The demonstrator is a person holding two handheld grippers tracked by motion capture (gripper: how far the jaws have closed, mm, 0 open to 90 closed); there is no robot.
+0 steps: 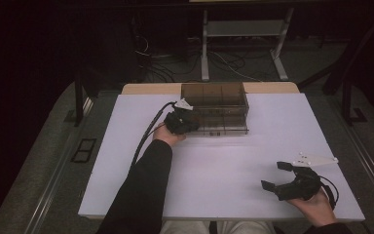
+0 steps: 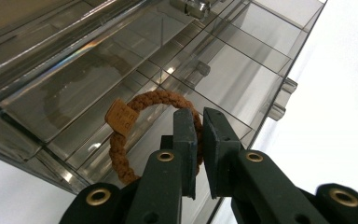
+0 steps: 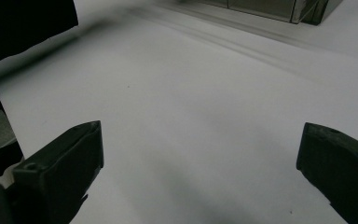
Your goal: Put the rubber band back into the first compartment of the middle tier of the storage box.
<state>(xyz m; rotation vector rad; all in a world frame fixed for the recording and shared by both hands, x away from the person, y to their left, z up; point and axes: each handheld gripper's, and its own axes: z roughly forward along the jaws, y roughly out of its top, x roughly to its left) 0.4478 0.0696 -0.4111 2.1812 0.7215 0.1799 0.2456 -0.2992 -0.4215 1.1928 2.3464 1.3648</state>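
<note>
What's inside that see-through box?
The box has dividers making small compartments, and the ones I can see look bare. A brown braided hair tie hangs in front, pinched by the left gripper. The fingers cover part of the tie and the box behind it.

Brown braided band (image 2: 135,135), smoky organizer (image 2: 223,70)

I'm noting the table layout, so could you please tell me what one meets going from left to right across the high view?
Left claw at the front left corner of the clear organizer box → the box itself → right claw, jaws wide apart, above the white tabletop.
</note>
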